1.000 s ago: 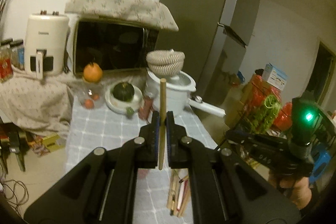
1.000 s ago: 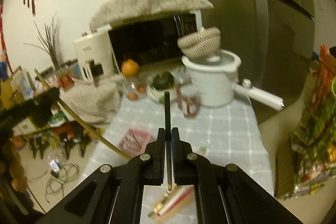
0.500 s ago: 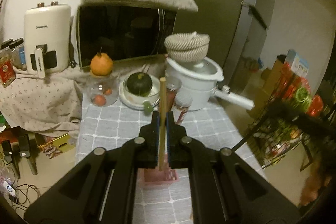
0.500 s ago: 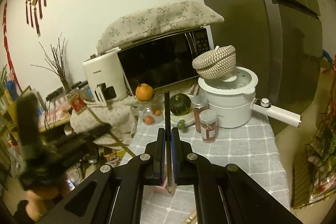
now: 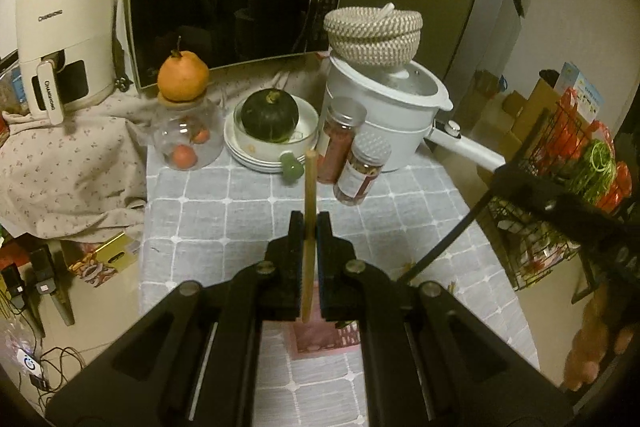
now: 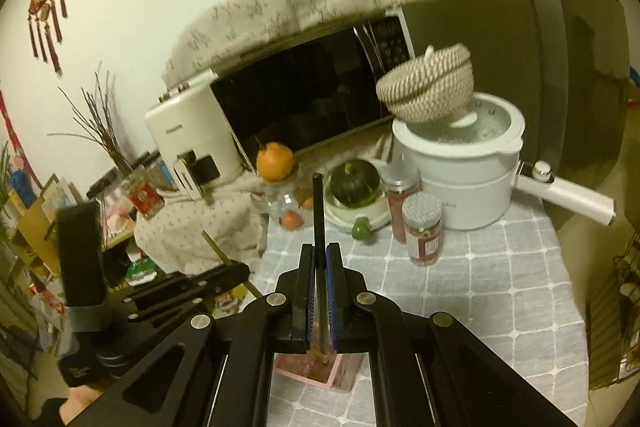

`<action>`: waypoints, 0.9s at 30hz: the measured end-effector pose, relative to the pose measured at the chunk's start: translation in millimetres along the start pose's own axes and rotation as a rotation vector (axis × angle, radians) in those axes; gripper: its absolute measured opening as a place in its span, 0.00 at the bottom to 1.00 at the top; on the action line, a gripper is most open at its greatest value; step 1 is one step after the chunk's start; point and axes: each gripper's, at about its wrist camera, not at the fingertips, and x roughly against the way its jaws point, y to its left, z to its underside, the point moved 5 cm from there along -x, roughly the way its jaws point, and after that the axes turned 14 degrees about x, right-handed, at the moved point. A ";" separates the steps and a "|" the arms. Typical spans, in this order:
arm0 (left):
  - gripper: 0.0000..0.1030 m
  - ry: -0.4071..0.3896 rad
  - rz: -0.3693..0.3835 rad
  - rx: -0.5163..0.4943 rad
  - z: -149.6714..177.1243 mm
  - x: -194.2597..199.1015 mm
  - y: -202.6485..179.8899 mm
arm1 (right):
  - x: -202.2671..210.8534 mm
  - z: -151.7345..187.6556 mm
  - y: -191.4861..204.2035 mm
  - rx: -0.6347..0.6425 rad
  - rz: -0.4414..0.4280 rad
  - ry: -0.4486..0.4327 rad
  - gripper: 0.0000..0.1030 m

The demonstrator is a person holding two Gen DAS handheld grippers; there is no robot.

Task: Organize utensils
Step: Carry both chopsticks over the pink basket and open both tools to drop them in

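The left tongs (image 5: 306,227) are clenched on a wooden chopstick (image 5: 309,227), the right tongs (image 6: 319,259) on a black chopstick (image 6: 318,223) — both sticks point toward the table's far edge. Beneath each pair, near the near edge of the table (image 5: 240,219), lies a pink holder (image 6: 320,367), partly hidden by the tongs. Along the far edge stand two spice jars (image 5: 362,167), a white pot (image 5: 392,107) with a woven basket (image 5: 374,31) on its lid, a green squash (image 5: 270,113) on stacked plates, and a glass jar (image 5: 188,143) — an orange fruit (image 5: 183,77) sits on top.
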 end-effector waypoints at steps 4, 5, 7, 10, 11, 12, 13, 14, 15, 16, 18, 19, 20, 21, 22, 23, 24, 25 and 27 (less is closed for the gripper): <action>0.06 0.053 -0.009 -0.019 0.9 -9.3 -1.7 | -19.2 5.0 1.1 0.010 0.008 0.047 0.05; 0.06 0.062 -0.010 -0.020 0.8 -11.7 -1.4 | -24.3 6.4 1.5 0.015 0.011 0.061 0.05; 0.06 0.078 -0.013 -0.021 1.0 -15.2 -1.9 | -33.3 8.6 2.0 0.020 0.013 0.082 0.05; 0.06 0.101 -0.016 -0.011 2.5 -20.7 -0.9 | -45.4 13.2 3.3 0.028 0.016 0.108 0.05; 0.06 0.106 -0.014 -0.005 2.8 -21.7 -0.1 | -48.9 14.3 3.2 0.030 0.017 0.115 0.05; 0.06 0.110 -0.012 -0.001 3.0 -22.8 -0.1 | -52.1 15.3 3.0 0.030 0.017 0.123 0.05; 0.06 0.115 -0.011 0.002 3.3 -23.7 -0.1 | -55.4 16.5 2.8 0.029 0.017 0.130 0.05; 0.06 0.120 -0.012 0.003 3.6 -25.1 -0.2 | -58.8 18.0 1.9 0.027 0.017 0.140 0.05; 0.06 0.125 -0.014 0.001 4.1 -25.9 -0.7 | -60.8 19.0 1.1 0.025 0.017 0.146 0.05; 0.06 0.128 -0.018 -0.003 4.5 -26.9 -1.4 | -63.7 20.3 0.0 0.023 0.017 0.154 0.05; 0.06 0.135 -0.025 -0.010 4.9 -28.9 -1.8 | -67.5 22.5 -1.6 0.018 0.019 0.165 0.05; 0.06 0.139 -0.028 -0.013 5.3 -30.3 -2.0 | -68.6 23.1 -2.2 0.017 0.019 0.169 0.05; 0.06 0.141 -0.031 -0.016 5.4 -31.5 -2.0 | -69.9 24.1 -2.6 0.015 0.018 0.174 0.05; 0.06 0.142 -0.034 -0.017 5.3 -32.3 -2.0 | -71.3 25.2 -2.8 0.014 0.017 0.178 0.05; 0.06 0.142 -0.035 -0.018 5.2 -33.2 -2.0 | -71.6 25.6 -2.9 0.014 0.017 0.178 0.05; 0.06 0.141 -0.036 -0.018 4.8 -33.6 -2.0 | -71.8 25.7 -3.5 0.015 0.017 0.179 0.06; 0.06 0.140 -0.038 -0.016 4.4 -34.0 -1.9 | -72.2 25.5 -3.3 0.013 0.015 0.179 0.06; 0.07 0.138 -0.041 -0.013 4.0 -34.0 -1.4 | -72.5 25.5 -3.3 0.010 0.010 0.180 0.06; 0.15 0.120 -0.046 -0.002 2.0 -32.2 0.1 | -71.2 24.5 -3.6 0.000 -0.006 0.176 0.06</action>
